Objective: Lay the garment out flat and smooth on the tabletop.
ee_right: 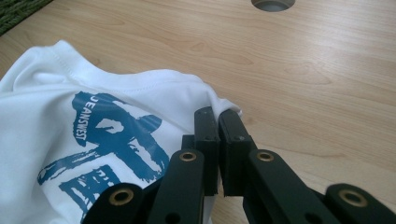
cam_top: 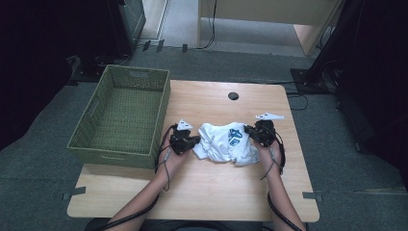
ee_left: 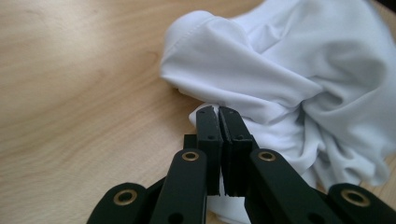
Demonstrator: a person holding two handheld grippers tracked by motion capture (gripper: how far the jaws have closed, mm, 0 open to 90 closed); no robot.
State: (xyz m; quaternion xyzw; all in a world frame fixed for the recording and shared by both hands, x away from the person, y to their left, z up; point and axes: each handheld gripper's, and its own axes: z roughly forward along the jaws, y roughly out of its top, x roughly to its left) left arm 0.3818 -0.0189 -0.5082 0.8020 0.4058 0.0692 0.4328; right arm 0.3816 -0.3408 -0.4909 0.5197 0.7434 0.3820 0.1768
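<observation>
Gripping the crumpled white cotton T-shirt with blue print (cam_top: 226, 143), lying mid-table right of the green woven basket (cam_top: 122, 115): left gripper (ee_left: 218, 110) and right gripper (ee_right: 217, 113) are pinching opposite edges. Next, presumably, lifting and spreading it evenly.

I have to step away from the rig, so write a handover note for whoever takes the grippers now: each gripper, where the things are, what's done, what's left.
Left gripper: jaws shut, pinching the near edge of the white T-shirt on its left side.
Right gripper: jaws shut on the shirt's hem at the right side, beside the blue print.
The shirt lies crumpled in the middle of the wooden table, between the two grippers.
The green woven basket stands at the table's left end, with nothing seen inside.
Done: both edges gripped.
Left: probably lift, spread or fold the shirt, then perhaps move it to the basket.
</observation>
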